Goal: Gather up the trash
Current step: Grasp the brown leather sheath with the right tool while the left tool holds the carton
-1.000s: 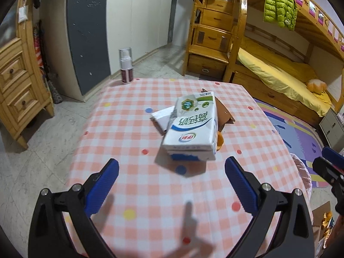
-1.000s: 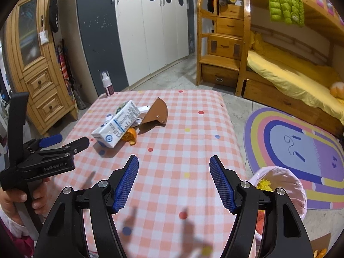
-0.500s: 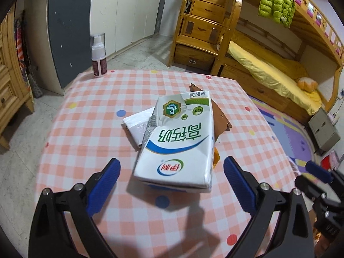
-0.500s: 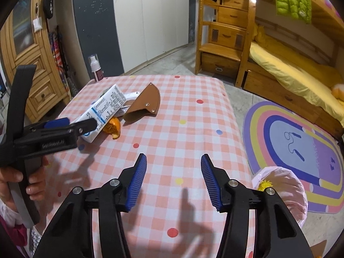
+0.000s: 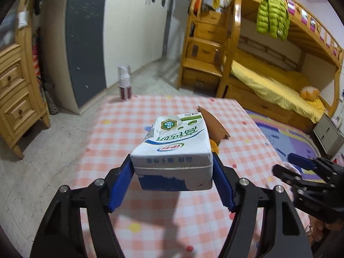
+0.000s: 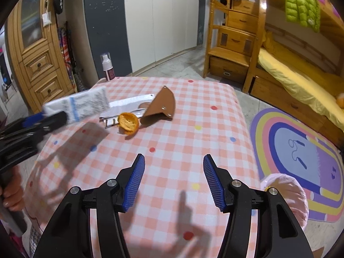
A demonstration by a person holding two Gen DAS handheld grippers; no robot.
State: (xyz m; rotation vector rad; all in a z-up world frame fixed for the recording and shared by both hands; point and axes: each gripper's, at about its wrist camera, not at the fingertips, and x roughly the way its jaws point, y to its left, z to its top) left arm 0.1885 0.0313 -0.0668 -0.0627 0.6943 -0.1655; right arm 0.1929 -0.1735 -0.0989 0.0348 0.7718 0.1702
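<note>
My left gripper (image 5: 172, 178) is shut on a white and green milk carton (image 5: 174, 148) and holds it above the checked table (image 5: 163, 210). The same carton (image 6: 81, 105) shows in the right wrist view, lifted at the left in the left gripper (image 6: 43, 121). On the table lie an orange peel (image 6: 128, 123), a white wrapper (image 6: 126, 107) and a brown cardboard piece (image 6: 160, 105). My right gripper (image 6: 173, 181) is open and empty over the near middle of the table.
A spray bottle (image 6: 107, 67) stands at the table's far left corner. A pink-lined trash bin (image 6: 286, 193) stands on the floor right of the table. Wooden drawers (image 6: 40, 68) are at the left, a bunk bed (image 6: 301, 81) at the right.
My left gripper moved up to the milk carton, shut on it and lifted it off the table. My right gripper moved forward over the table and stayed open.
</note>
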